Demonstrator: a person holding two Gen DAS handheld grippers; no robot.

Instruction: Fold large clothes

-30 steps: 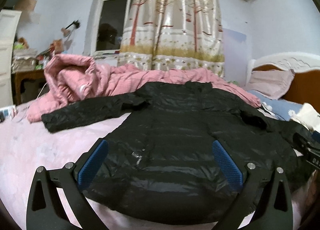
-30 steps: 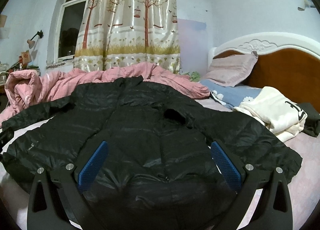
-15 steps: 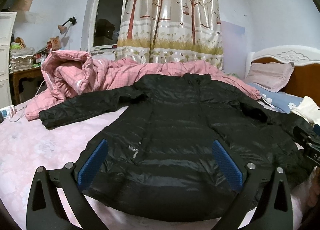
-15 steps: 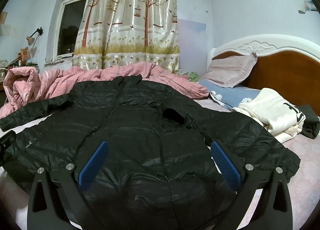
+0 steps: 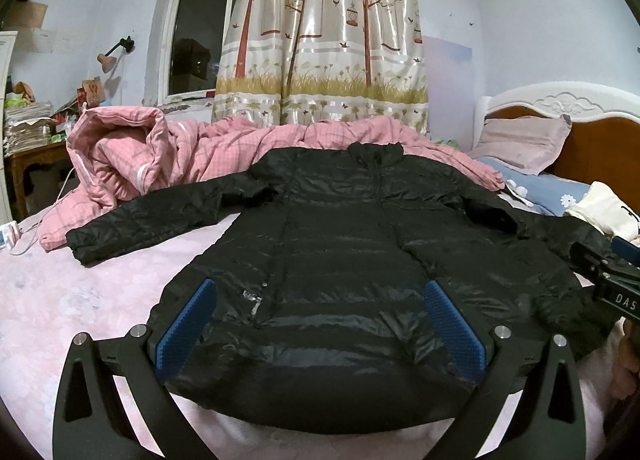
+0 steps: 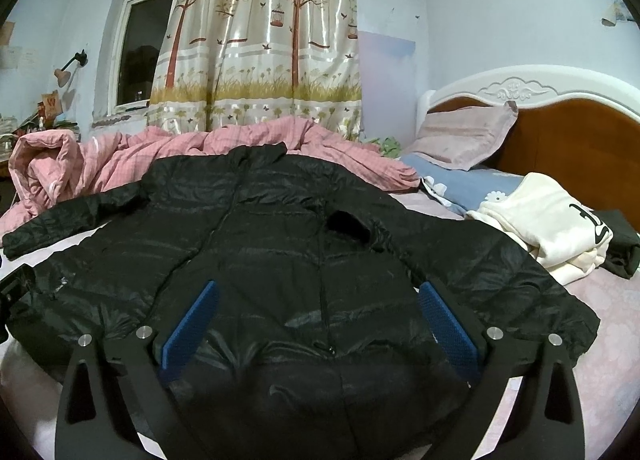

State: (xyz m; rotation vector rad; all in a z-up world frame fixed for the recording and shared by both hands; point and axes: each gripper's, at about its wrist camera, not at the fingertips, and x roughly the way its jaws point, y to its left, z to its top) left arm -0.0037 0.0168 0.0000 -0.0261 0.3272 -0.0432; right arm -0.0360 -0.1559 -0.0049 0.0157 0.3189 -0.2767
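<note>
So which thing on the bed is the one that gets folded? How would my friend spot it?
Look at the big bed with the brown and white headboard. Spread flat across its middle, in front of the rumpled pink quilt, lies the black jacket with both sleeves stretched out sideways. It is the only shiny black puffy thing; the white clothes beside it are bunched up.

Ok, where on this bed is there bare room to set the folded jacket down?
Bare pink sheet lies left of the black jacket, below its outstretched sleeve. A smaller strip sits right of the jacket. Crowded: the pink quilt behind, and the cream garment and pillows by the headboard.
</note>
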